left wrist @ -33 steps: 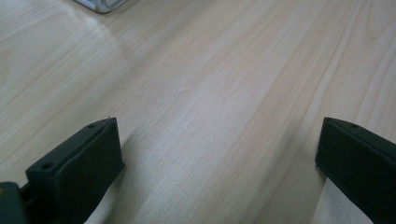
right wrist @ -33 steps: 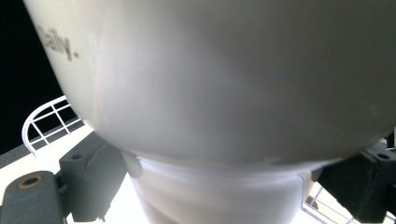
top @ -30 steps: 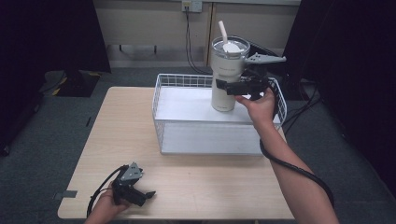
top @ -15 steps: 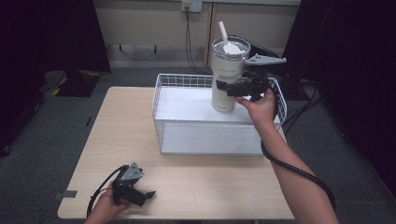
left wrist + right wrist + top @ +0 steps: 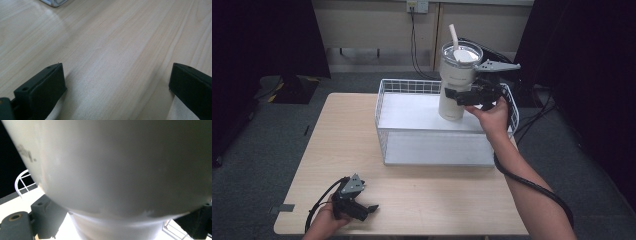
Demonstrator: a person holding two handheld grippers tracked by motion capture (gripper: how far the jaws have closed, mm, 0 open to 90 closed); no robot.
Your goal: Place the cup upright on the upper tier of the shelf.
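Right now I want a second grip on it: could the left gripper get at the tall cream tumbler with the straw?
Probably not from there: the left gripper rests open at the wooden table's near corner, while the tall cream tumbler stands in the white wire basket, clamped by the right gripper.

This looks like a lab or a test room: one plain wooden table (image 5: pixel 337 150) stands on grey carpet (image 5: pixel 257 150), black curtains (image 5: pixel 257 40) hang at both sides, and cables (image 5: pixel 414 40) run from a wall socket (image 5: pixel 417 6)

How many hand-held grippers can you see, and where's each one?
2. The left hand-held gripper rests open on the table near its front left corner. The right hand-held gripper is clamped on the tumbler over the wire basket.
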